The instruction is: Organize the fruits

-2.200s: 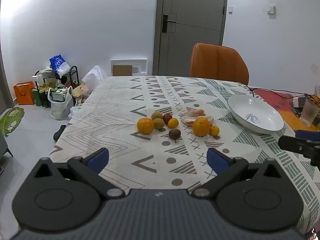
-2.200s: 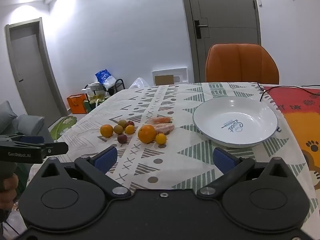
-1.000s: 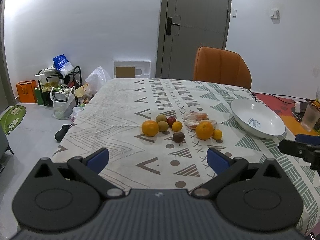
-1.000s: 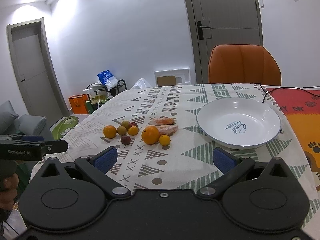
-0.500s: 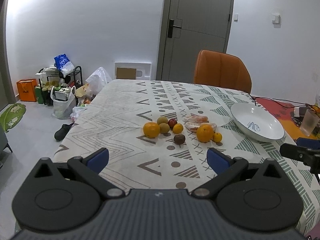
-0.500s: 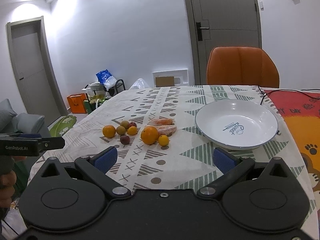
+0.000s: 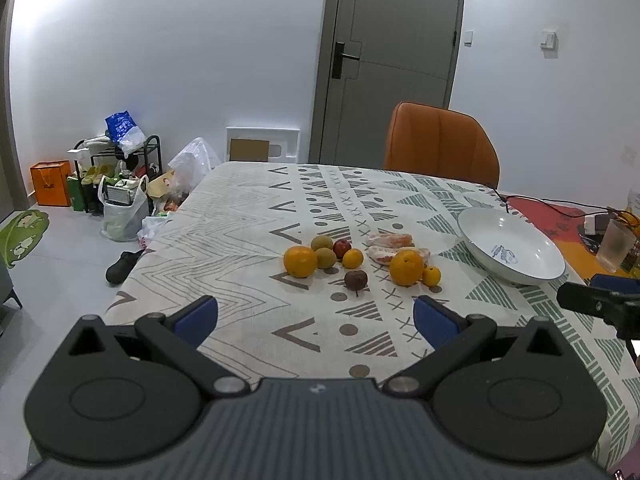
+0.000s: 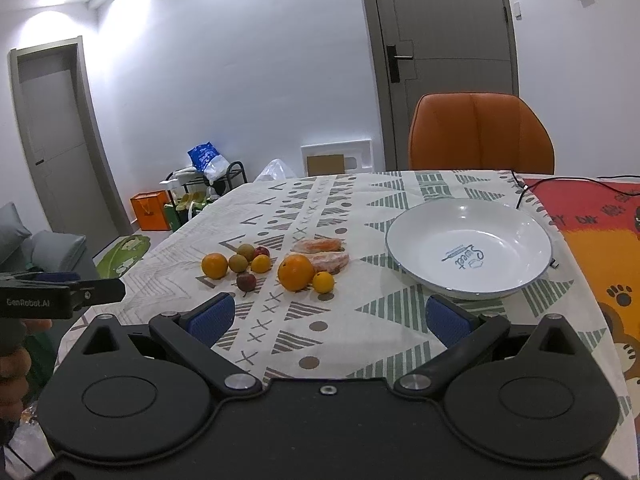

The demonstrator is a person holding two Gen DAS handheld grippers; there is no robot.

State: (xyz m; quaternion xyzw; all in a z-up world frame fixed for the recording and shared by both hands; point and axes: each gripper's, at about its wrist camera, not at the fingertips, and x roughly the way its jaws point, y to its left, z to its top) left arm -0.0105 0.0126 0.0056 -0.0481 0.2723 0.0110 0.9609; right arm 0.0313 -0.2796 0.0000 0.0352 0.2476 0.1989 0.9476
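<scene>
Over on the left of the room there's a rack [image 7: 120, 168] stuffed with bags and an orange box [image 7: 51, 183] on the floor next to it. The left gripper [image 7: 316, 316] hangs over the near edge of the tabletop [image 7: 240, 240], fingers [image 7: 197, 316] spread wide, nothing between them.

The fruit sits in a loose bunch mid-tabletop, all of it outside the bowl. Left to right: an orange [image 7: 300, 261], two brownish-green round ones [image 7: 325, 258] touching it, a red fruit [image 7: 342, 248] behind those, a small yellow-orange one [image 7: 353, 258], and a dark plum [image 7: 355, 279] a bit nearer the camera on its own. Then two peeled citrus pieces [image 7: 390, 240], looks like wrapped in plastic but hard to tell, with a bigger orange [image 7: 406, 267] in front of them and a little kumquat [image 7: 431, 275] touching its right side.

The white bowl [image 8: 520, 280] sits right of the fruit, apart from it, with some blue writing printed inside. The right gripper [image 8: 328, 316] also hovers at the near edge, pointed between fruit and bowl, fingers [image 8: 446, 317] wide apart and holding nothing.

Behind the tabletop is an orange chair [image 8: 480, 136], and a black cable [image 8: 524, 190] runs across the red mat [image 8: 592, 208] on the far right. A clear cup [image 7: 616, 245] stands there too.
</scene>
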